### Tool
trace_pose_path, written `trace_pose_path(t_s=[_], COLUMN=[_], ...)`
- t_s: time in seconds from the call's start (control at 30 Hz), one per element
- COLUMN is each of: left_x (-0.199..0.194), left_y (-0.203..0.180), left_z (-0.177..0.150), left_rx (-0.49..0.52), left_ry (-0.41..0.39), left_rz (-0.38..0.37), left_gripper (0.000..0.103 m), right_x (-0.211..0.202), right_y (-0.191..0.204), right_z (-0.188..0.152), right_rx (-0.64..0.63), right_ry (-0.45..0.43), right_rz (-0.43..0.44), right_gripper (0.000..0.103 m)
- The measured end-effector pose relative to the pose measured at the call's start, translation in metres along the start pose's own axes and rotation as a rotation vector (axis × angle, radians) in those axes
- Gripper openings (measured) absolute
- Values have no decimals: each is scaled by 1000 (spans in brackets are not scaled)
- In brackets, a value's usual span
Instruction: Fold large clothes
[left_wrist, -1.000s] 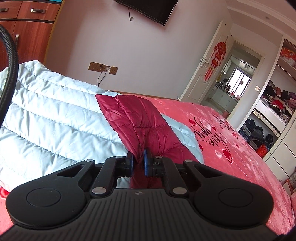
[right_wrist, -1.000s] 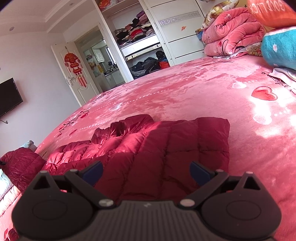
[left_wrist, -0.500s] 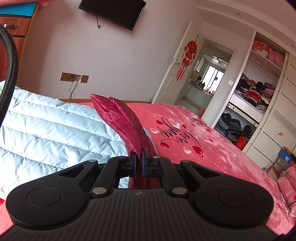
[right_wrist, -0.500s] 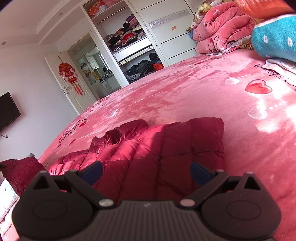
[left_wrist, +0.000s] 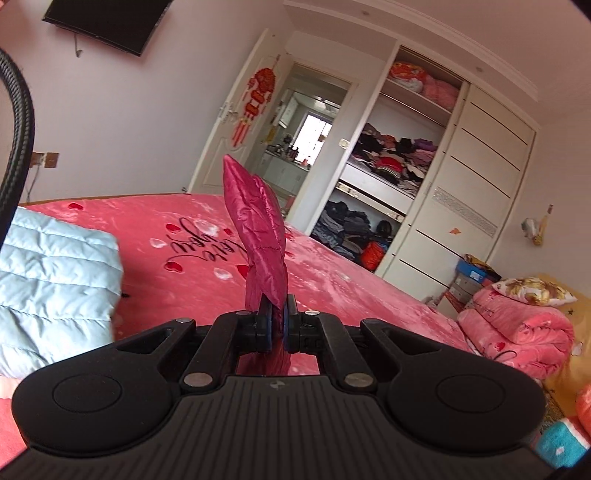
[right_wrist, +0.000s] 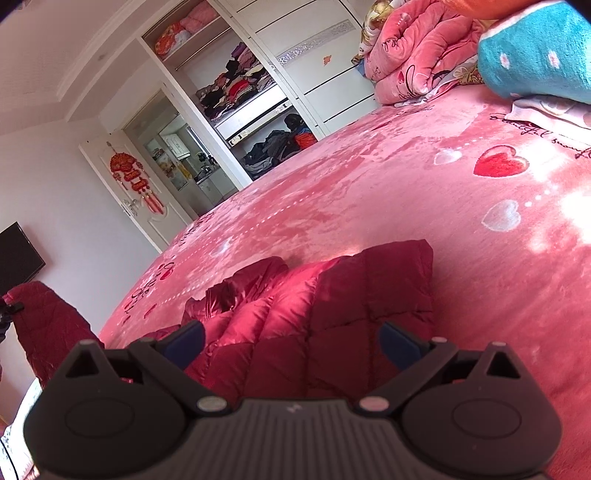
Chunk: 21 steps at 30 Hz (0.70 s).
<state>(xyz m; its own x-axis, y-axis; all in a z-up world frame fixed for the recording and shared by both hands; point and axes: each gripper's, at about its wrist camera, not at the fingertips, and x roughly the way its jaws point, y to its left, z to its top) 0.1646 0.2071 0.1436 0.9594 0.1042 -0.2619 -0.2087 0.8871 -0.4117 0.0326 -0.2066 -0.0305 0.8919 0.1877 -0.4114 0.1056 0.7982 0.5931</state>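
A dark red quilted down jacket (right_wrist: 332, 317) lies on the pink bed (right_wrist: 388, 177), its body spread right in front of my right gripper (right_wrist: 291, 343). That gripper is open, its blue pads wide apart above the jacket, nothing between them. My left gripper (left_wrist: 277, 325) is shut on one red sleeve (left_wrist: 260, 236) of the jacket, which stands up in front of the pads. The same lifted sleeve (right_wrist: 48, 325) shows at the far left of the right wrist view.
A pale blue quilted garment (left_wrist: 51, 277) lies on the bed to the left. Folded pink blankets (left_wrist: 517, 328) and a teal cushion (right_wrist: 535, 51) are stacked at the head of the bed. An open wardrobe (left_wrist: 388, 192) and a doorway (left_wrist: 299, 147) lie beyond the bed's far edge.
My left gripper has lifted and swung right with the red sleeve, off the pale blue garment and over the bedspread. The right gripper has rolled slightly and stays open over the jacket.
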Motion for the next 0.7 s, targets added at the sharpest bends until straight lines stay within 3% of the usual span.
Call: trace_pose_path(t_s=[0.37, 0.7], left_x=[2, -3], left_y=[-44, -57], left_z=[-60, -141], left_rx=[198, 370], left_ry=[138, 286], left_rz=[-237, -334], left_gripper=[2, 2], right_x=[-8, -15], right_y=[-6, -21], right_z=[9, 16], right_rx=[7, 96], right_ry=[-15, -31], right_rz=[5, 28], right_gripper=[100, 101])
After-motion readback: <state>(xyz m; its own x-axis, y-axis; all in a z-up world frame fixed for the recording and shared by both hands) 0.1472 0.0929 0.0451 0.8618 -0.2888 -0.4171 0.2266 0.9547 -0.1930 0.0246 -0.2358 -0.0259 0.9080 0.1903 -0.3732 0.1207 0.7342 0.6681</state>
